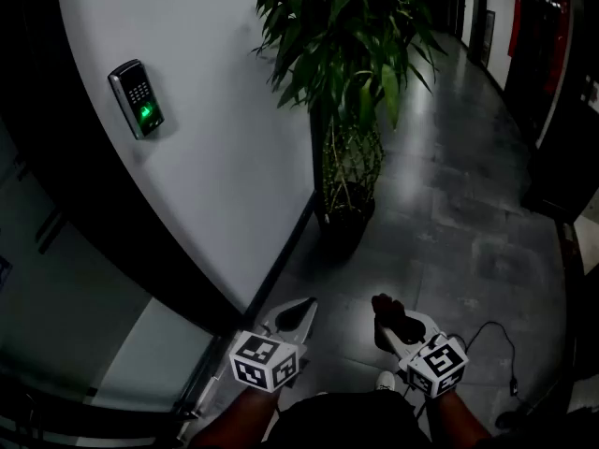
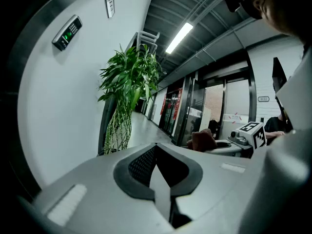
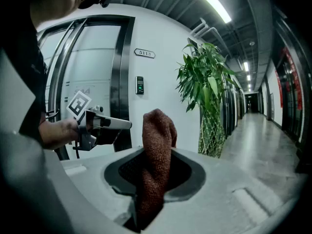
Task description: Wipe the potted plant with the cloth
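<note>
- Right claw (image 3: 152, 189) grips the cloth (image 3: 157, 140) low down, its top poking free: soft, light, floppy knit, so that free end should do the wiping.
- Left claw (image 2: 160, 177), at 9 o'clock of it, is closed and empty.
- Plant (image 1: 342, 36) stands on the floor (image 1: 449, 204) at 12 o'clock, well apart; its leaves look thin, bendy and easily torn, and probably need support from below.

Pale grey left gripper (image 1: 305, 307) and right gripper (image 1: 387, 318) bear black-and-white marker cubes (image 1: 265, 361).
</note>
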The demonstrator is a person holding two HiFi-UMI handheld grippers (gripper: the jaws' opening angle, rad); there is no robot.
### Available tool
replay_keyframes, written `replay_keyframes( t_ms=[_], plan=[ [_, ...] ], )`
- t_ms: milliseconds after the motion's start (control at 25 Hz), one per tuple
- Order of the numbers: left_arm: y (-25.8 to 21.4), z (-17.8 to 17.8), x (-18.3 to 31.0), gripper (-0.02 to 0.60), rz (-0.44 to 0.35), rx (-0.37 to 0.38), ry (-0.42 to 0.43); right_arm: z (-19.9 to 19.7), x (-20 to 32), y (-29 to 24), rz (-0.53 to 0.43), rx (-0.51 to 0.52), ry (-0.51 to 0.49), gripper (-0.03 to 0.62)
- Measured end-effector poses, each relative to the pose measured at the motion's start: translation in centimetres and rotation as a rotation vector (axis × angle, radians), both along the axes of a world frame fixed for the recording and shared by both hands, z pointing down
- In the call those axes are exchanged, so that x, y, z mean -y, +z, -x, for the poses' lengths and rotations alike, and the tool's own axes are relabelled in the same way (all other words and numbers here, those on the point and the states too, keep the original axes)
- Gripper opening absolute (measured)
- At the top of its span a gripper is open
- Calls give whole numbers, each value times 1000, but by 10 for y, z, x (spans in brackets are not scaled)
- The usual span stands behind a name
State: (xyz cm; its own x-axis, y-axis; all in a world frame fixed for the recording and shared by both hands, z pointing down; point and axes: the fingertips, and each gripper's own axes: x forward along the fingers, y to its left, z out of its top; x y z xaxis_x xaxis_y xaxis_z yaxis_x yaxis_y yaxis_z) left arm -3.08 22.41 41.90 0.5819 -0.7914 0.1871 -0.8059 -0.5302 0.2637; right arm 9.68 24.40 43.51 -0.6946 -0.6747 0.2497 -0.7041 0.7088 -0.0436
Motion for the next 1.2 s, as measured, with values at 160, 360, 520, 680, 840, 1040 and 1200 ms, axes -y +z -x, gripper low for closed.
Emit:
replay_keyframes(
  t_ms=[160,360,520,680,840,1040,1200],
  plan=[
    [-1,15,3,17,-10,-14,-14,19,6,-5,-16,-12,-21,72],
    [-5,27,17,17,-19,-20,-24,33,20,-8,-21,-30,-48,72],
    [-7,31,41,17,-27,-21,-28,36,44,-8,-32,-23,-54,72],
    [-6,31,78,17,-34,-12,-19,39,83,-8,-43,-8,-44,72],
    [-1,31,124,17,-20,12,3,40,134,5,-54,2,-37,72],
    [-14,30,199,17,-33,20,19,49,207,-16,-72,42,-27,72],
    [-39,28,262,17,-82,-13,29,48,262,-28,-132,39,-20,72]
  ],
)
